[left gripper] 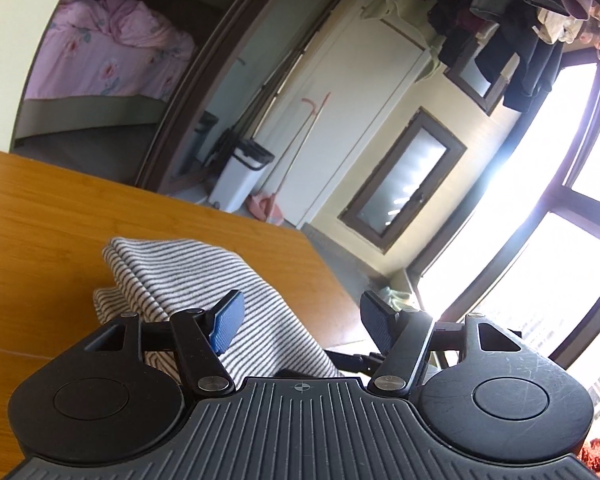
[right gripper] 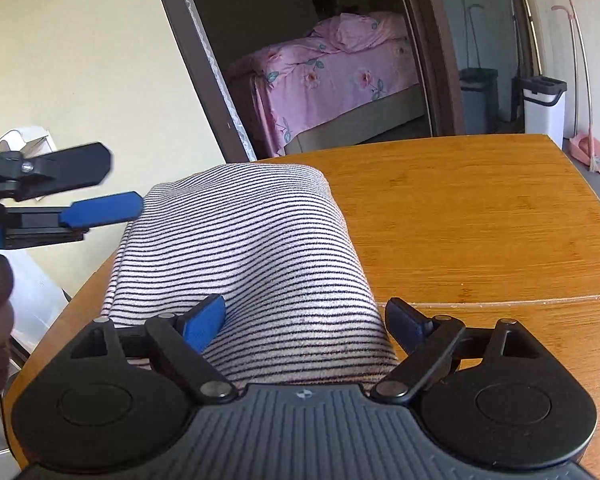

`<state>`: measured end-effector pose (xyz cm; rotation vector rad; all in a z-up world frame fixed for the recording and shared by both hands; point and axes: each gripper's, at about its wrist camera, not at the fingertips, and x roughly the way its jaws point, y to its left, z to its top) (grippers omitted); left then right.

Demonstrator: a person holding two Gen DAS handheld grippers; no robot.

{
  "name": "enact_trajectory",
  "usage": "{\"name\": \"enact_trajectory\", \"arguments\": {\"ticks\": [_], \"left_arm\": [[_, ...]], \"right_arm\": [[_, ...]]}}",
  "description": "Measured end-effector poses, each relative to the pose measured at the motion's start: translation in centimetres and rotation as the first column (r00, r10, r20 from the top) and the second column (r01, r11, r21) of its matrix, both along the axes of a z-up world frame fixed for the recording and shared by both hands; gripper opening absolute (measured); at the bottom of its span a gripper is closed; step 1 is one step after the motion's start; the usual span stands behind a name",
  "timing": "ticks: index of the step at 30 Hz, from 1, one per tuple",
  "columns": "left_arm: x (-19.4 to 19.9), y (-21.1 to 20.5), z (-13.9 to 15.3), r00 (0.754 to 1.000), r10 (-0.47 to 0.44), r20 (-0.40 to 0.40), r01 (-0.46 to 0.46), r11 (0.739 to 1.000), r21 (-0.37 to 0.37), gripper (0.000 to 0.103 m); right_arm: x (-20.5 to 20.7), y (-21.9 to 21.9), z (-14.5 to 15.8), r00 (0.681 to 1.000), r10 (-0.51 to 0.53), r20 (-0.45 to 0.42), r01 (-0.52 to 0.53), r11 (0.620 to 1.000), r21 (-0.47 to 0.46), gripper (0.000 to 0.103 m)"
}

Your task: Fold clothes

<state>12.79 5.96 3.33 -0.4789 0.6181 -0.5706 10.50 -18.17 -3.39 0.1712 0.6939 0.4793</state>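
A folded white garment with thin dark stripes (right gripper: 236, 248) lies on the wooden table (right gripper: 480, 220); it also shows in the left wrist view (left gripper: 204, 284). My right gripper (right gripper: 304, 320) is open just above the garment's near end, holding nothing. My left gripper (left gripper: 300, 316) is open and empty, tilted up over the garment's edge. It also shows in the right wrist view (right gripper: 108, 188), at the left beside the garment's far corner, jaws apart.
The table's far edge (right gripper: 400, 144) and right corner (right gripper: 548, 138) are close. Beyond stand a doorway to a room with a pink bed (right gripper: 332, 68), a white bin (right gripper: 544, 100), a pink dustpan (right gripper: 588, 152), and hanging clothes (left gripper: 512, 28) by bright windows.
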Motion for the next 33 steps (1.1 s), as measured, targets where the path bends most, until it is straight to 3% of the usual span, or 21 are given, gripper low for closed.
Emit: {"name": "enact_trajectory", "arguments": {"ticks": [2, 6, 8, 9, 14, 18, 20, 24, 28, 33], "left_arm": [[1.3, 0.1, -2.5, 0.996, 0.033, -0.080, -0.032, 0.999, 0.012, 0.062], [1.0, 2.2, -4.2, 0.994, 0.044, -0.098, -0.050, 0.997, -0.060, 0.057], [0.8, 2.8, -4.4, 0.993, 0.041, -0.109, -0.048, 0.997, -0.064, 0.057], [0.7, 2.7, -4.4, 0.994, 0.039, -0.104, -0.044, 0.998, -0.047, 0.057], [0.0, 1.2, -3.7, 0.998, 0.035, -0.051, -0.031, 0.997, 0.077, 0.057], [-0.4, 1.0, -3.4, 0.999, 0.038, -0.034, -0.034, 0.991, 0.129, 0.057], [-0.6, 1.1, -3.3, 0.999, 0.043, -0.031, -0.038, 0.989, 0.146, 0.058], [-0.6, 1.7, -3.3, 0.998, 0.044, -0.045, -0.037, 0.990, 0.135, 0.058], [-0.5, 1.6, -3.5, 0.999, 0.039, -0.037, -0.034, 0.991, 0.128, 0.059], [-0.6, 1.1, -3.6, 0.999, 0.038, -0.023, -0.035, 0.990, 0.134, 0.060]], "right_arm": [[0.6, -0.1, 0.4, 1.000, 0.011, -0.007, -0.010, 1.000, 0.021, 0.088], [3.4, -0.5, 1.5, 1.000, 0.005, -0.002, -0.005, 0.997, 0.075, 0.087], [4.7, -0.8, 2.0, 1.000, 0.002, 0.000, -0.002, 0.995, 0.102, 0.079], [5.4, -0.9, 2.3, 1.000, 0.001, 0.002, -0.001, 0.993, 0.115, 0.075], [8.7, -1.3, 3.6, 1.000, -0.006, 0.007, 0.004, 0.984, 0.176, 0.075], [8.9, -0.4, 3.1, 1.000, 0.009, 0.010, -0.010, 0.992, 0.124, 0.075], [9.0, 0.1, 2.8, 1.000, 0.017, 0.011, -0.018, 0.995, 0.098, 0.054], [9.1, 1.1, 2.3, 0.999, 0.032, 0.013, -0.033, 0.998, 0.046, 0.045], [9.3, 2.0, 1.7, 0.999, 0.047, 0.014, -0.047, 0.999, -0.006, 0.044], [7.8, 0.7, 2.0, 1.000, 0.022, 0.007, -0.022, 0.999, 0.029, 0.057]]}}
